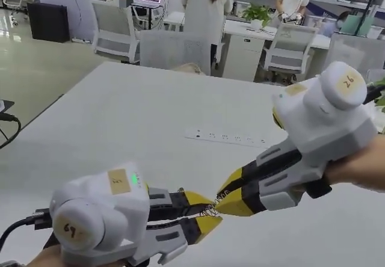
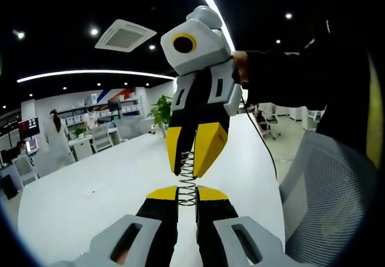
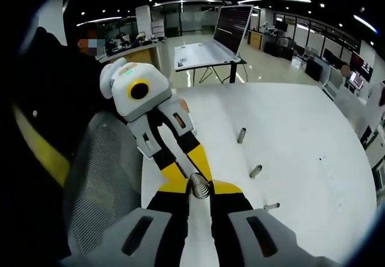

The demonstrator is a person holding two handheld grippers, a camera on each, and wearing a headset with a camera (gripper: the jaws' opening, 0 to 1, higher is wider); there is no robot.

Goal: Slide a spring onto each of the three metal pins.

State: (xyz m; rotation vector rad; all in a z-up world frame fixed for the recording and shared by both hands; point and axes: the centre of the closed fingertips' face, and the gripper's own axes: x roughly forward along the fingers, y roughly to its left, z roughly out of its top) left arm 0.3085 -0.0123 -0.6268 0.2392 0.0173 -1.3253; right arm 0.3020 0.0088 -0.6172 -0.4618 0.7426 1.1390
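Head cam: I look forward and down across the table [image 1: 132, 122], both grippers close below. Left gripper view faces the right gripper [image 2: 189, 171] at close range; right gripper view faces the left gripper [image 3: 192, 180] likewise. All three views share the spring [image 1: 210, 205].

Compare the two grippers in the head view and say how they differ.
The left gripper sits low in the head view, near the person; the right gripper is higher, at the right. The left gripper lies roughly level, pointing right; the right gripper slopes down to the left. Both have yellow-tipped jaws shut on the same spring, one at each end.
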